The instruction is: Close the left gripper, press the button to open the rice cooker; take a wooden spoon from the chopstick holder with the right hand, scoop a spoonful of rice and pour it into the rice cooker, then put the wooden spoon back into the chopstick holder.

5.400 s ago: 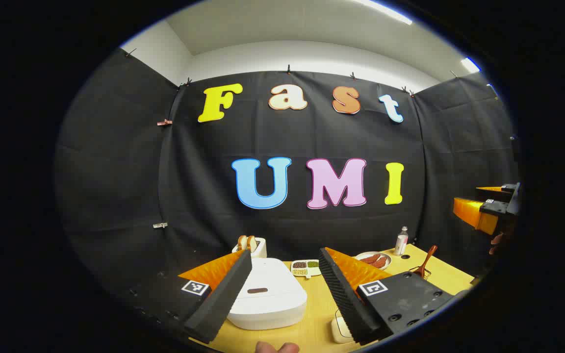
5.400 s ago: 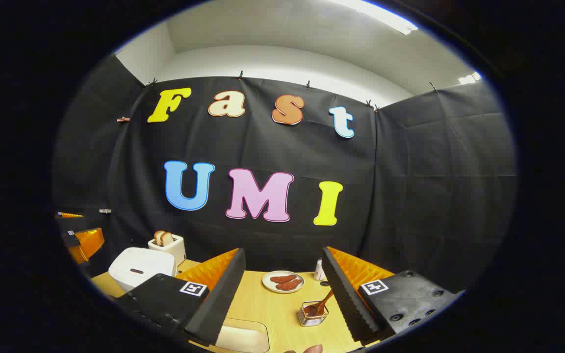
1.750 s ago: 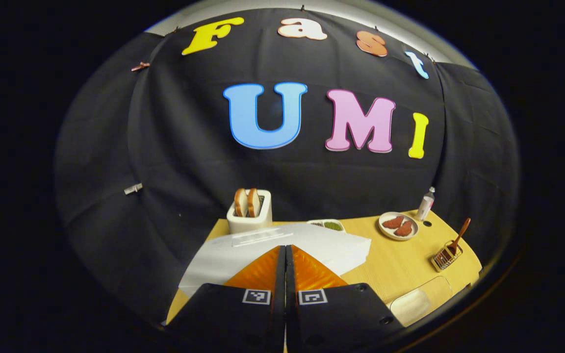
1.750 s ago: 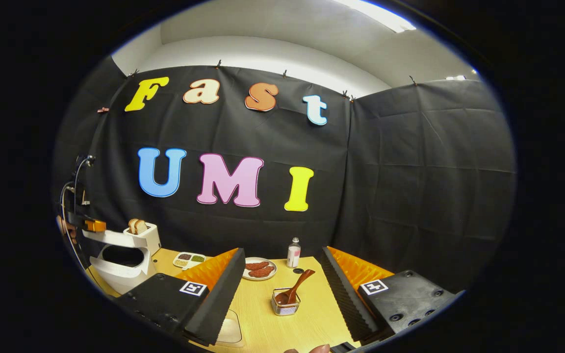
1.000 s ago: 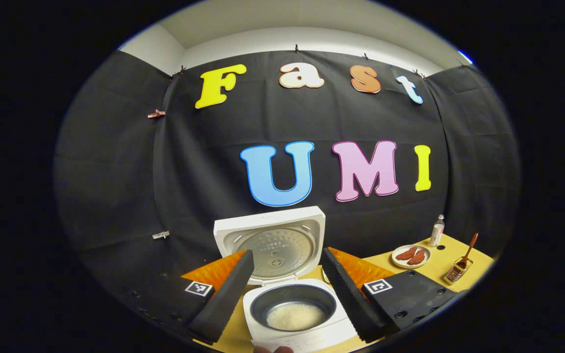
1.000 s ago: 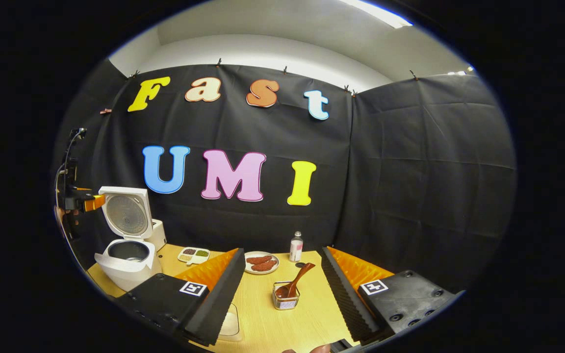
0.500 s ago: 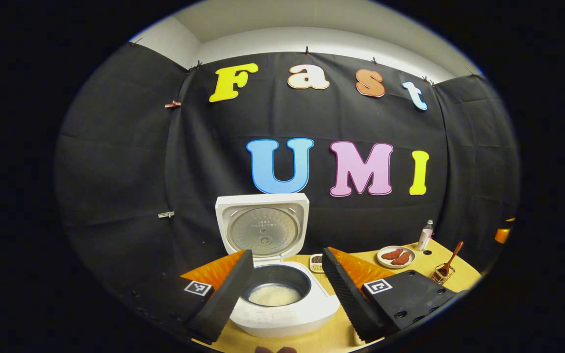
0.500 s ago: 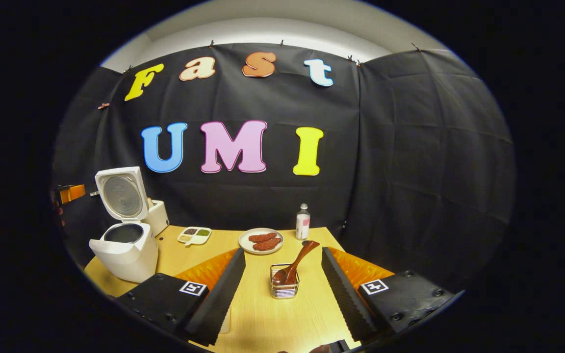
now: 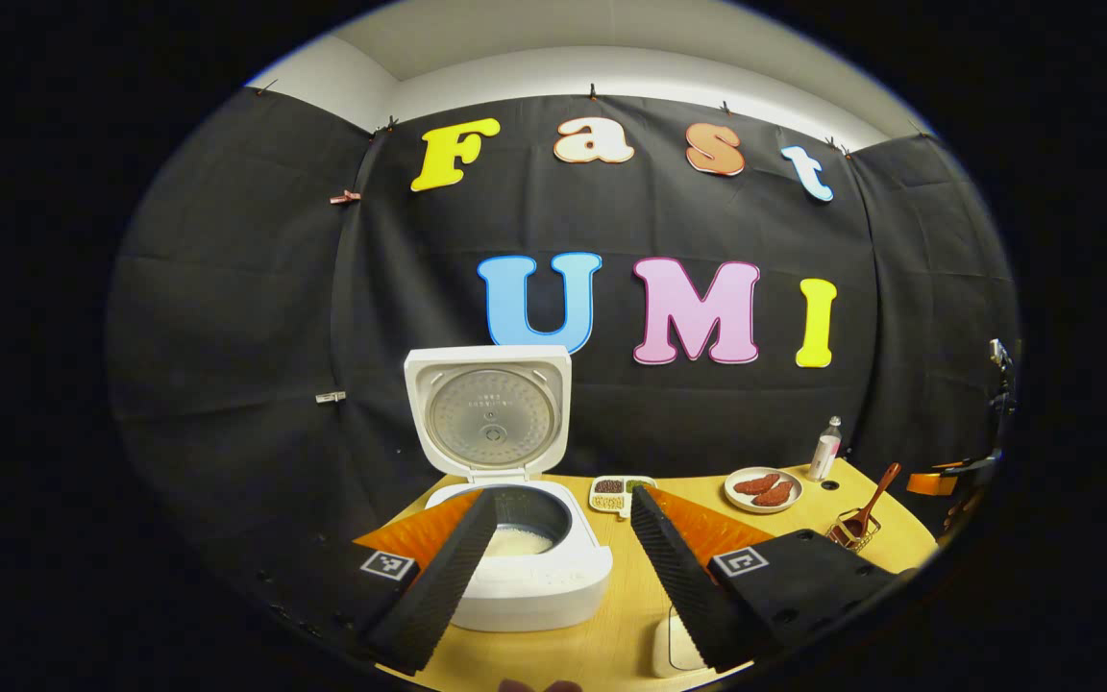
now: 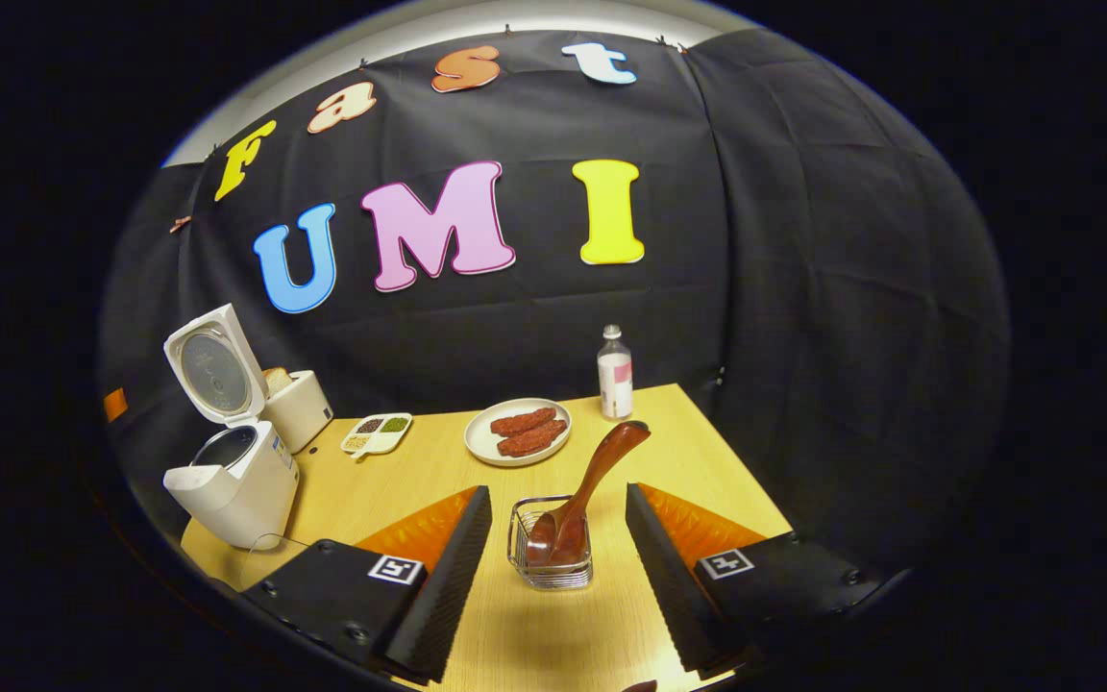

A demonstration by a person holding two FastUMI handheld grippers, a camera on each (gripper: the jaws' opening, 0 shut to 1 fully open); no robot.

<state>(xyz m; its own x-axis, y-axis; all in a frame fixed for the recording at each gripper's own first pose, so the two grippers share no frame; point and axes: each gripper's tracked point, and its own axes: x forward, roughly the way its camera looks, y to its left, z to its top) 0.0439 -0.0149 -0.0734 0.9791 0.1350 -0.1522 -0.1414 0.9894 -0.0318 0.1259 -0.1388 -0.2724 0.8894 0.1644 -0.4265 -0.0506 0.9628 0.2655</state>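
On the yellow table (image 10: 400, 490), the rice cooker (image 9: 529, 567) stands with its lid (image 9: 488, 411) raised upright and a pale layer of rice in the pot. The left gripper (image 9: 558, 562) hovers in front of it, fingers spread wide and holding nothing. The right gripper (image 10: 553, 567) is likewise spread and empty, its fingers flanking the wire chopstick holder (image 10: 550, 556) without touching it. The wooden spoon (image 10: 580, 500) sits bowl-down in that holder, handle leaning up and away toward the right finger.

Judgement: the lid step is done; the spoon pickup is in hand. Risks from here: the holder looks light and unanchored, so closing low on the wire rather than on the handle could drag or tip it. The tilted, rounded handle may slip or rotate between the ridged pads if gripped near its tip. A lift along any line other than the handle's lean could catch the bowl on the holder's rim.

Surroundings: a plate of reddish food (image 10: 518, 432), a small bottle (image 10: 614, 371) and a divided dish of grains (image 10: 377, 431) stand behind the holder, well apart from it. A toaster (image 10: 296, 404) sits just behind the cooker. A pale container (image 9: 674, 649), possibly the rice supply, lies at the table's near edge. Nothing blocks the approach to the handle.
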